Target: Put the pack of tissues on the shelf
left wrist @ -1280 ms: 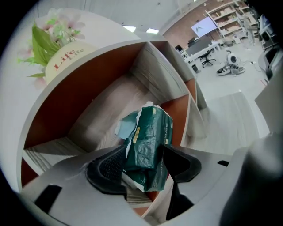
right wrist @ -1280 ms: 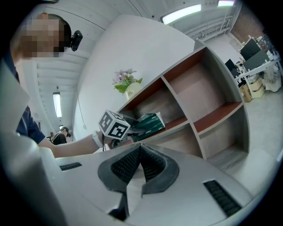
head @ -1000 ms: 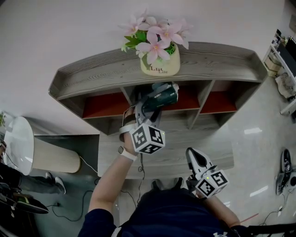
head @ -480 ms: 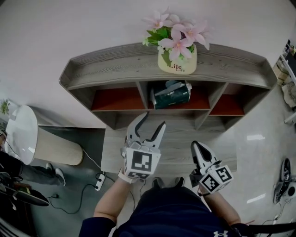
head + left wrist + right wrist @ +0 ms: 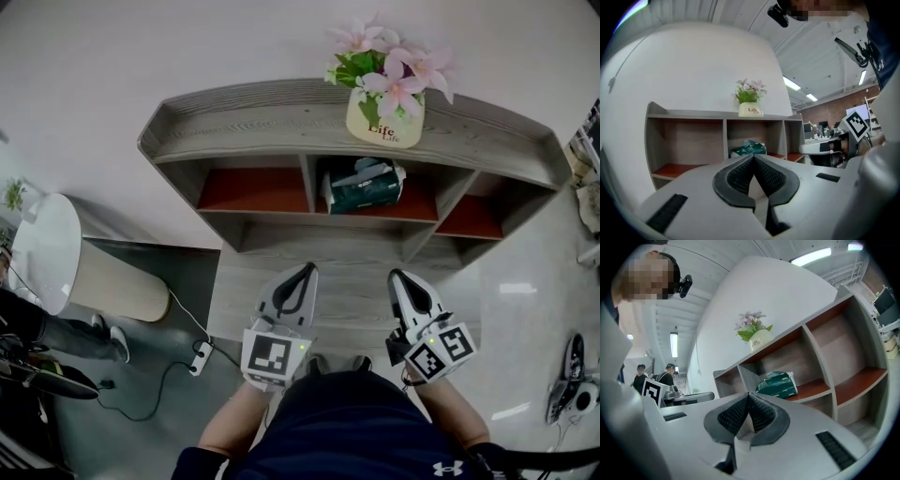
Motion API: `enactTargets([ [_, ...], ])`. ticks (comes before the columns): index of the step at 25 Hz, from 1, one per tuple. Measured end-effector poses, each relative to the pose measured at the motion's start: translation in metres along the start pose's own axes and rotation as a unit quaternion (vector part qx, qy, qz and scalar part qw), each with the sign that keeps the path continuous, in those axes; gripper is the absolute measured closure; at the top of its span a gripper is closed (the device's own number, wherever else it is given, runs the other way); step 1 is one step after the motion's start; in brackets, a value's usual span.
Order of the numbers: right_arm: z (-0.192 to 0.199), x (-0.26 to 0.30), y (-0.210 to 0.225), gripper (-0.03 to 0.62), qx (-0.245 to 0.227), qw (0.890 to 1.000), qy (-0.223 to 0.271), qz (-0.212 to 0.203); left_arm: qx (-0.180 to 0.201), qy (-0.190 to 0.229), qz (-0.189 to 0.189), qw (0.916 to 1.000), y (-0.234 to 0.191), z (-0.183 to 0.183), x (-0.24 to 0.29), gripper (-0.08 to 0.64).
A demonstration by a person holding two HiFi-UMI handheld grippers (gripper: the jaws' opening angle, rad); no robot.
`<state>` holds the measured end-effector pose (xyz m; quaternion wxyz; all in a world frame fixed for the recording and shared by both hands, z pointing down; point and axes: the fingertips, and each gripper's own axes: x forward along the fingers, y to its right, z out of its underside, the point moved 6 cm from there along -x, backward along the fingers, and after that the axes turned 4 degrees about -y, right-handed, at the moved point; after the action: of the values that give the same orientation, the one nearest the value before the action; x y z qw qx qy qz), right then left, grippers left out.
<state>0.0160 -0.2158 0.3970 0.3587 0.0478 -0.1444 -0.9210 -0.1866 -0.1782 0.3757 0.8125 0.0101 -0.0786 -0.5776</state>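
As far as the views allow, the pack of tissues (image 5: pixel 364 185) is found lying in the middle compartment of the shelf (image 5: pixel 253 122), on that compartment's red-brown board, with nothing touching it. The dark green wrapper with its pale end is also seen from the left gripper view (image 5: pixel 749 148) and the right gripper view (image 5: pixel 778 384). A cream flower pot (image 5: pixel 384 120) with pink blossoms is observed standing on the top board, directly above the compartment that holds the pack. The left hand-held gripper (image 5: pixel 307 272) is held low in front of the shelf, well apart from the pack; its jaws are pressed together at the tips and nothing is caught between them (image 5: pixel 753 157). The right hand-held gripper (image 5: pixel 398 277) is held beside it at a similar height, likewise pressed together and empty (image 5: pixel 748 394). Both are pointed toward the shelf front.
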Motion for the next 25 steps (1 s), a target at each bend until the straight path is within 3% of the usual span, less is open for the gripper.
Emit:
enactTargets([
  [8,-0.009,0.005,-0.013,0.588,-0.037,0.999,0.009,0.0,-0.042,-0.002,-0.005,0.9991,0.008,0.013,-0.013,0.545],
  [20,-0.012,0.0,-0.012,0.588,-0.058,0.998,0.013,0.016,-0.036,0.0,0.002,0.9994,0.008,0.011,-0.004,0.545],
  [25,-0.014,0.0,-0.009,0.588,-0.062,0.998,0.011,0.019,-0.022,-0.017,0.007,0.9996,0.007,0.016,-0.002,0.545],
])
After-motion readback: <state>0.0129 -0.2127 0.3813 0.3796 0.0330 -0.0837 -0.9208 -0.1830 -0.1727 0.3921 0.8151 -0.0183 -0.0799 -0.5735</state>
